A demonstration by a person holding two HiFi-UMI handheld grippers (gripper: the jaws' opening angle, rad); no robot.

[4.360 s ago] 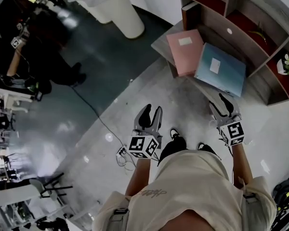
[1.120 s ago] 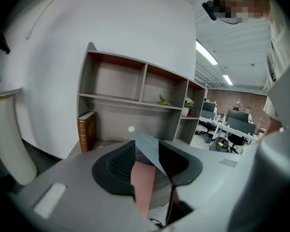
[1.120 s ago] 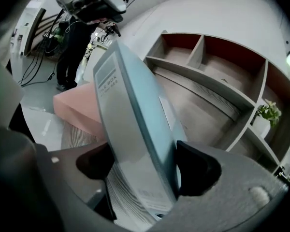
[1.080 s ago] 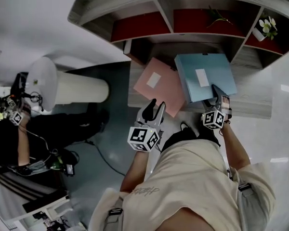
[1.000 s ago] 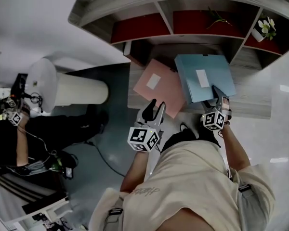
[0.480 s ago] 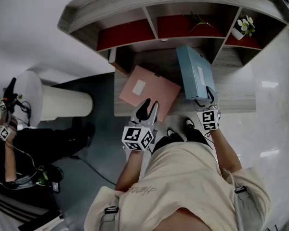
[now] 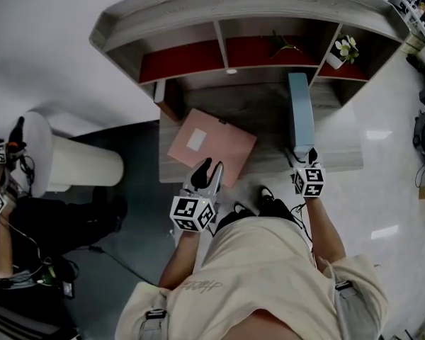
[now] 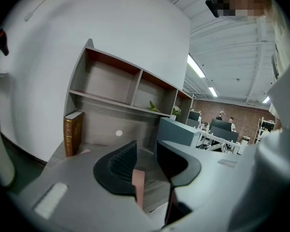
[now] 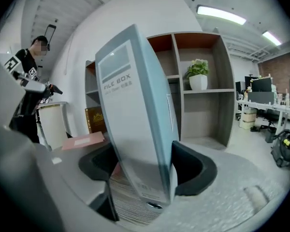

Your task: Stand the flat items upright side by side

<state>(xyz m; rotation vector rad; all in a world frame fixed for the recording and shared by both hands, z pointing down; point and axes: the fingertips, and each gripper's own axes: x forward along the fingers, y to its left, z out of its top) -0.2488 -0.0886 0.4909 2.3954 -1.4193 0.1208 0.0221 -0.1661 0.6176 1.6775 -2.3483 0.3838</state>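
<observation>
The fingers (image 9: pixel 195 170) of the right gripper (image 7: pixel 302 157) are clamping the near end of the blue file box (image 7: pixel 301 112), one pad on each broad face. They have just been closing further on it. The box is running straight ahead of these fingers toward the back of the desk (image 7: pixel 265 105), standing on a narrow edge and showing only a thin strip from above.

That is the change. A second ago the box was lying flat with its labelled face up, half a second ago it was leaning, and now it is upright. The right gripper's marker cube has also been turning over with it. So one of the two flat items is probably as good as stood up, provided it is resting squarely before the grip is let go.

The left gripper (image 7: pixel 208 170) is hovering with its fingers (image 8: pixel 118 170) parted. They too have just been narrowing, but are not pressing on anything. The near corner of the pink file box (image 7: pixel 211 142) is showing in the gap between them. This box is lying flat just ahead of the left fingers, well to the left of the right ones, much as before. It is likely the next item to raise and set beside the blue one.
</observation>
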